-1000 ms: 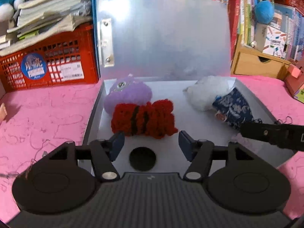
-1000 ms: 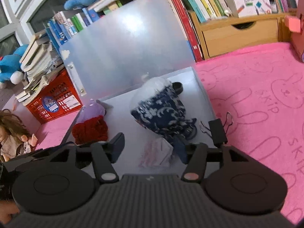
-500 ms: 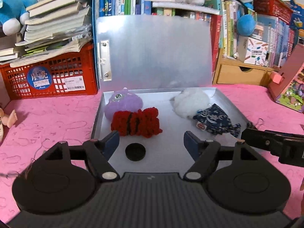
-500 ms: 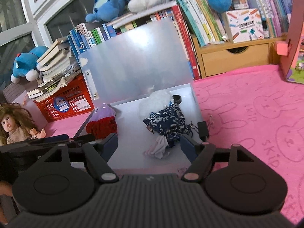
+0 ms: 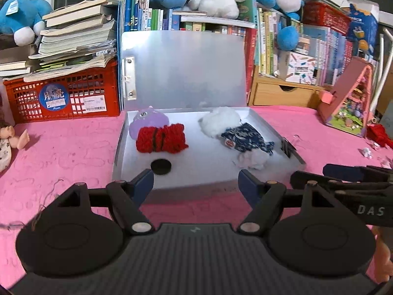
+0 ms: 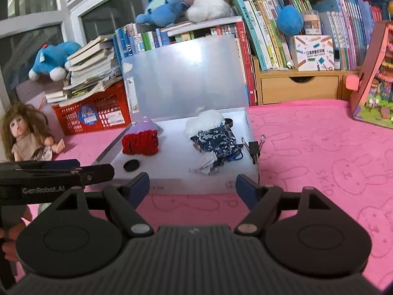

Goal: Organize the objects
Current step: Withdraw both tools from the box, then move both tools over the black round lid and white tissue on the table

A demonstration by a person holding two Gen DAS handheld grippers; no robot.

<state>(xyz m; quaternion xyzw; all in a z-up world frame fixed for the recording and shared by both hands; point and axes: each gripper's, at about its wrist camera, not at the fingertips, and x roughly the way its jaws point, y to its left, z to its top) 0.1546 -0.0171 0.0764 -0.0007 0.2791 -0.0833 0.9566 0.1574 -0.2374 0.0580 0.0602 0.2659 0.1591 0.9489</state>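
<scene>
An open translucent box (image 5: 211, 169) with its lid upright lies on the pink cloth, also in the right wrist view (image 6: 176, 157). Inside lie a red knitted piece (image 5: 161, 141), a purple plush (image 5: 148, 123), a white fluffy ball (image 5: 219, 121), a navy patterned pouch (image 5: 246, 139), a white cloth scrap (image 5: 253, 158) and a black disc (image 5: 161, 166). A black binder clip (image 6: 254, 147) sits on the box's right rim. My left gripper (image 5: 196, 184) is open and empty in front of the box. My right gripper (image 6: 192, 185) is open and empty, also short of the box.
A red crate (image 5: 61, 95) under stacked books stands back left. A doll (image 6: 24, 135) lies at the left. A wooden drawer unit (image 5: 280, 93), bookshelves and a pink toy house (image 5: 348, 103) stand to the right. Small scraps (image 5: 375, 142) lie far right.
Both grippers have pulled back and away from the box, staying open. The box contents have not moved.
</scene>
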